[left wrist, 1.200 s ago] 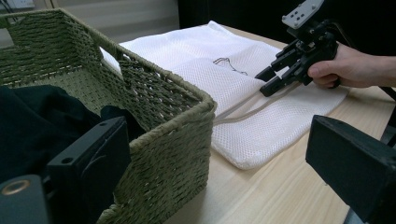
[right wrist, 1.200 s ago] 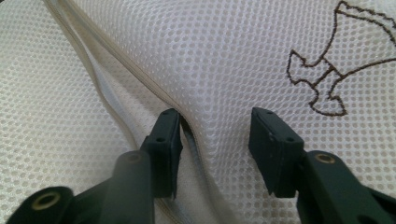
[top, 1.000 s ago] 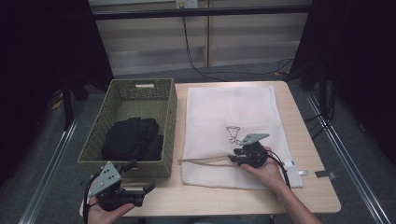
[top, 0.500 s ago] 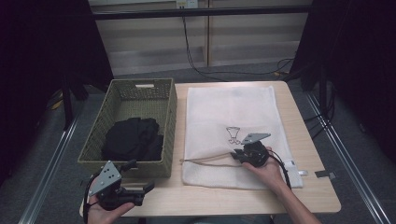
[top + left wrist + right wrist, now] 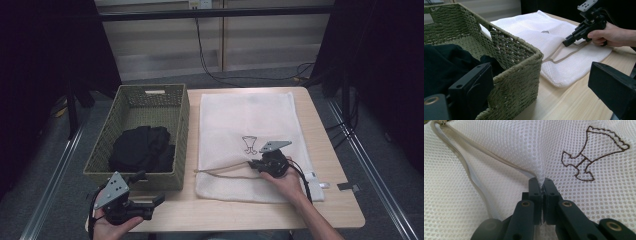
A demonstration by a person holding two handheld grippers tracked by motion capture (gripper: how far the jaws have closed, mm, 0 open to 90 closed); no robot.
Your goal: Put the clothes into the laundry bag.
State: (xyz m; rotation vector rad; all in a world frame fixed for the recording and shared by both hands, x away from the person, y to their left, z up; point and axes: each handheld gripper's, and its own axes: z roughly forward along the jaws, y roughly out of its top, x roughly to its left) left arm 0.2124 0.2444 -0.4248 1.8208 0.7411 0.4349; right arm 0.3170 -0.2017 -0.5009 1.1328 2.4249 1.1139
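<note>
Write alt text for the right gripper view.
The right gripper has just closed its black fingers on a pinched fold of the white mesh laundry bag, beside its beige zipper and a brown embroidered logo.

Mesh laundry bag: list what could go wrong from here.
1. The right gripper has just closed on a thin fold of the mesh laundry bag beside its zipper opening; lifting might slip the fold free or snag the mesh.
2. The pinch may take just the top layer, or both, so the mouth may not open.
3. The left gripper is open, beside the wicker basket, leaving the bag unsteadied.
</note>
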